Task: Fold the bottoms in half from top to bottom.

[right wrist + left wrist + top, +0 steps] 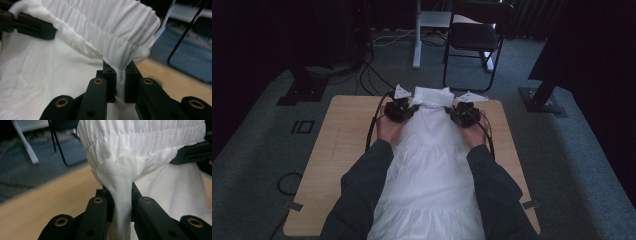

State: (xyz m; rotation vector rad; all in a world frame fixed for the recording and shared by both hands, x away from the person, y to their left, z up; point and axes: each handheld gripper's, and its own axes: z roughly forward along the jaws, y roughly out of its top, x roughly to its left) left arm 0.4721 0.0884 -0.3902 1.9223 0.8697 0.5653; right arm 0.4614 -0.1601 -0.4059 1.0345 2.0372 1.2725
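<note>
- The high view looks forward and down from above the person's side onto the wooden table [342, 140], with carpet and a chair [474, 37] beyond.
- The left gripper view sits very close behind its jaws, facing the white garment [140, 147].
- The right gripper view is equally close; both share the garment's gathered band [105, 27].

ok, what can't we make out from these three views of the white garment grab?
- High view: the white garment has its lower hem cut off by the bottom edge, and the sleeves cover its sides.
- High view: the left gripper and right gripper are dark and small; their jaws cannot be made out.
- Left gripper view: the bunched cloth hides the jaw tips.
- Right gripper view: the chair leg is blurred.
</note>
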